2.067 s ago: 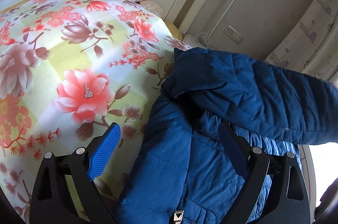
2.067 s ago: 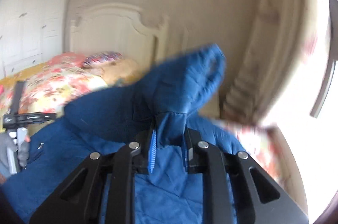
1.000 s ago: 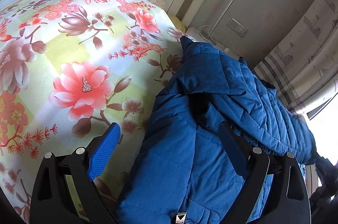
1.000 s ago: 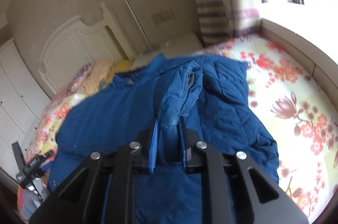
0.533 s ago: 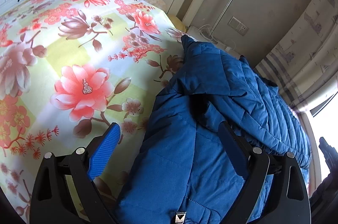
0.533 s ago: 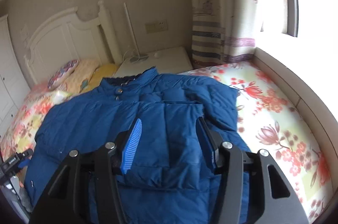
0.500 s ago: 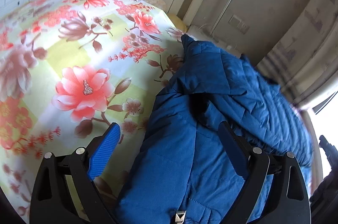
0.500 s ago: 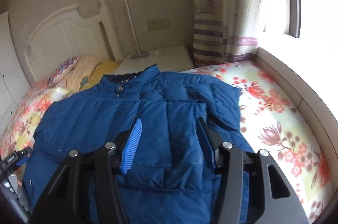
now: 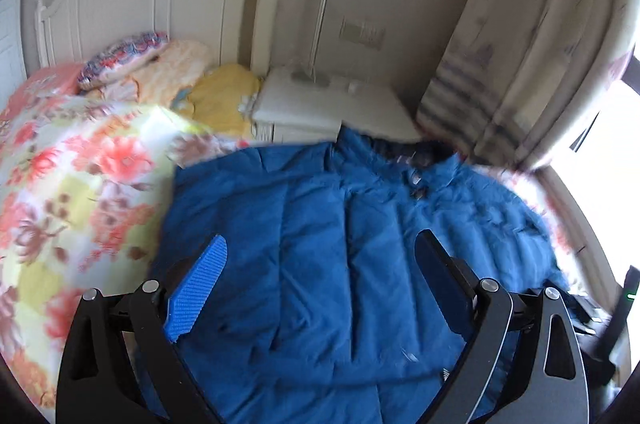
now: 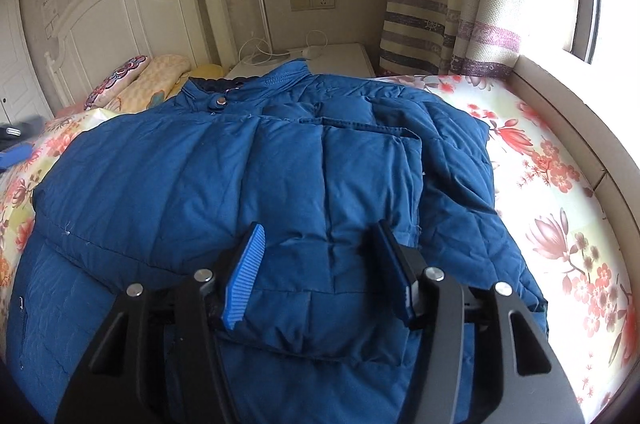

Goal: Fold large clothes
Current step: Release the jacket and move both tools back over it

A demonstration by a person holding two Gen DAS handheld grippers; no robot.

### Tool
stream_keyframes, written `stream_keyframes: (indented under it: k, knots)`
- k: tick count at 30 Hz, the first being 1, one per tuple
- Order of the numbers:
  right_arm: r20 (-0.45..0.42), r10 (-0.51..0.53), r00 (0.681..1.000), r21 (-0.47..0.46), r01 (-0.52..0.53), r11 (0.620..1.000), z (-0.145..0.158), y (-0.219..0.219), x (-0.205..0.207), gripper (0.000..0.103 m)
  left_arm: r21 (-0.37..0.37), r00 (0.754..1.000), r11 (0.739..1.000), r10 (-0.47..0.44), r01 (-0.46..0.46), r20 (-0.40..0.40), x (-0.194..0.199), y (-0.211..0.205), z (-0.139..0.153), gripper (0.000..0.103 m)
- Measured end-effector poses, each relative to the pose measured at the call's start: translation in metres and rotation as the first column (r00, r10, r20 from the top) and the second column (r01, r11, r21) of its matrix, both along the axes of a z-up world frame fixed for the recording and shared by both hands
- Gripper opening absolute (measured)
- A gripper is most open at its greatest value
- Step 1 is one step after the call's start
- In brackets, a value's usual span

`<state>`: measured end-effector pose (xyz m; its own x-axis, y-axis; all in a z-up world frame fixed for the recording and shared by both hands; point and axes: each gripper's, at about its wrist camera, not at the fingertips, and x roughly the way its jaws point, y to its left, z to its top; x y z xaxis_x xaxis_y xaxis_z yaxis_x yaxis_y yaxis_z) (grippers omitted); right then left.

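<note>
Below both tongs, left (image 9: 320, 288) and right (image 10: 320, 272), released wide, lies the blue jacket (image 10: 248, 175).

We see a quilted, matt cloth jacket (image 10: 248, 159) on a smooth floral bedspread (image 10: 560, 207) — ribbed blue pads (image 10: 245, 276), painted wooden headboard (image 10: 132, 11).

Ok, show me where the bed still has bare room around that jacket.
Free: floral sheet between blue jacket and the window ledge; another strip on the opposite side, below the pillows. Crowded: the middle, under the jacket, and the headboard end.
</note>
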<state>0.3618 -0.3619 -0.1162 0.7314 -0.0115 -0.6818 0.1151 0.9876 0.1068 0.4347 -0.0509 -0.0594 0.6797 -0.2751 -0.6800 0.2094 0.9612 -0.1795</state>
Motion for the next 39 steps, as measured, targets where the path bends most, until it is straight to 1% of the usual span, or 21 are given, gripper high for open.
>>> stream_keyframes:
  k: [3,5,6,7,9,12,15,18,19,20,21,22,23,26,28,31,33,35,36,37,39]
  knots:
    - [0.002,0.004,1.000,-0.004,-0.004,1.000,0.000,-0.001,0.000,0.057,0.073,0.991,0.995,0.080,-0.073,-0.106,0.029,0.004,-0.046,0.091]
    - [0.001,0.018,1.000,0.002,-0.018,1.000,-0.001,-0.001,0.001,0.057,0.117,0.996,0.992,0.058,-0.049,-0.075,0.030,0.004,-0.061,0.095]
    - [-0.001,0.018,1.000,0.001,-0.018,1.000,-0.001,0.000,0.002,0.057,0.158,0.998,0.987,0.041,-0.033,-0.048,0.026,0.001,-0.063,0.096]
    - [-0.003,0.018,1.000,-0.001,-0.018,1.000,0.000,0.000,0.002,0.057,0.172,0.998,0.985,0.041,-0.032,-0.052,0.026,0.000,-0.061,0.096]
    - [-0.008,0.022,1.000,-0.008,-0.022,1.000,0.005,0.000,0.001,0.057,0.134,0.996,0.989,0.070,-0.061,-0.063,0.025,0.007,-0.049,0.095]
    - [0.036,0.036,0.999,-0.045,-0.035,0.998,0.025,0.004,0.004,0.057,0.065,0.996,0.994,0.087,-0.085,-0.026,0.025,0.017,-0.024,0.094]
    - [0.057,0.042,0.997,-0.077,-0.038,0.996,0.040,0.006,0.022,0.057,0.113,0.997,0.991,0.069,-0.072,0.033,0.036,0.012,-0.005,0.095]
    - [0.010,0.050,0.999,-0.083,-0.049,0.995,0.032,0.007,0.051,0.057,0.167,0.996,0.982,0.091,-0.089,0.001,0.057,0.007,-0.017,0.095]
    - [-0.051,0.057,0.997,-0.080,-0.061,0.995,0.016,0.008,0.065,0.058,0.194,0.993,0.976,0.110,-0.100,-0.040,0.067,0.009,-0.031,0.095]
    - [-0.075,0.057,0.996,-0.089,-0.063,0.994,0.007,0.011,0.070,0.059,0.215,0.989,0.971,0.123,-0.104,-0.078,0.076,0.012,-0.045,0.098]
    - [-0.062,0.068,0.996,-0.117,-0.075,0.990,-0.001,0.016,0.073,0.060,0.212,0.989,0.973,0.117,-0.095,-0.094,0.081,0.014,-0.058,0.099]
    - [-0.061,0.072,0.996,-0.130,-0.079,0.988,-0.002,0.019,0.073,0.060,0.188,0.993,0.978,0.100,-0.087,-0.059,0.080,0.017,-0.063,0.099]
    - [-0.070,0.073,0.995,-0.139,-0.082,0.987,-0.001,0.020,0.074,0.060,0.182,0.993,0.979,0.101,-0.089,-0.059,0.078,0.019,-0.063,0.099]
    - [-0.093,0.099,0.991,-0.110,-0.109,0.988,0.007,0.015,0.074,0.059,0.195,0.993,0.977,0.101,-0.086,-0.064,0.079,0.019,-0.063,0.099]
    - [-0.071,0.104,0.992,-0.092,-0.110,0.990,0.018,0.007,0.073,0.056,0.188,0.993,0.978,0.102,-0.088,-0.064,0.078,0.018,-0.062,0.099]
    - [-0.022,0.022,0.999,-0.084,-0.024,0.996,0.032,-0.025,0.078,0.056,0.187,0.993,0.978,0.104,-0.093,-0.051,0.076,0.017,-0.060,0.099]
    - [-0.059,-0.047,0.997,-0.048,0.044,0.998,0.026,-0.053,0.092,0.057,0.189,0.993,0.977,0.106,-0.095,-0.045,0.076,0.018,-0.062,0.099]
    - [-0.152,-0.068,0.986,-0.013,0.067,0.998,0.002,-0.076,0.108,0.059,0.190,0.994,0.977,0.106,-0.096,-0.040,0.077,0.020,-0.064,0.099]
    - [-0.155,-0.050,0.987,0.055,0.060,0.997,-0.009,-0.086,0.111,0.061,0.191,0.994,0.977,0.105,-0.096,-0.037,0.076,0.020,-0.065,0.099]
    - [-0.149,-0.047,0.988,0.089,0.061,0.994,-0.012,-0.090,0.109,0.061,0.192,0.994,0.977,0.105,-0.097,-0.035,0.076,0.020,-0.065,0.099]
    - [-0.154,-0.042,0.987,0.087,0.056,0.995,-0.009,-0.088,0.108,0.061,0.188,0.994,0.977,0.106,-0.098,-0.033,0.075,0.021,-0.065,0.099]
